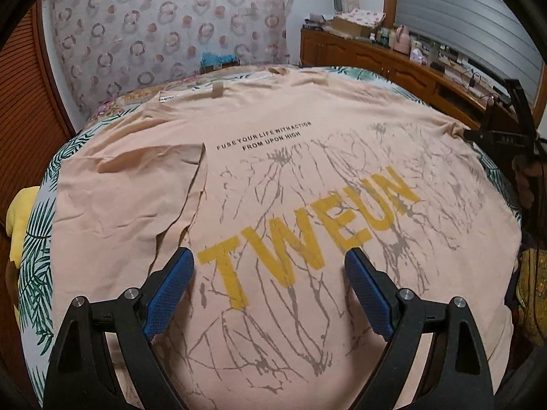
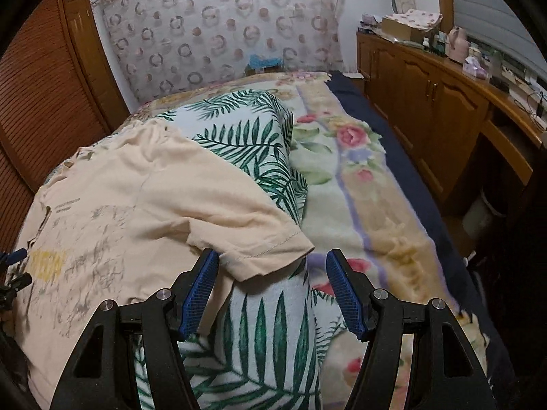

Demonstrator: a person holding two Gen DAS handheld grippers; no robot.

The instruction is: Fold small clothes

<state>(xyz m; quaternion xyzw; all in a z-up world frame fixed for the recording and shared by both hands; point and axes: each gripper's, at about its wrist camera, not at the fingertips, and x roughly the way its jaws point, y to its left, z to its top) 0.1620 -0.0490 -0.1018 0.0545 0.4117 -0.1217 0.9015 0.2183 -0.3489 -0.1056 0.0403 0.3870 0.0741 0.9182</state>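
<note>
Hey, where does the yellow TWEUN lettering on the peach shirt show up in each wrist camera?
Left wrist: yellow lettering at centre, running between the open fingers.
Right wrist: only a blurred yellow patch at the far left edge.
Shared landmark: the ring-patterned curtain behind the bed.

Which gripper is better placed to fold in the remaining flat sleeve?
Probably right. The right gripper is open at the flat sleeve hem. The left gripper hovers open mid-shirt, beside the folded sleeve.
</note>
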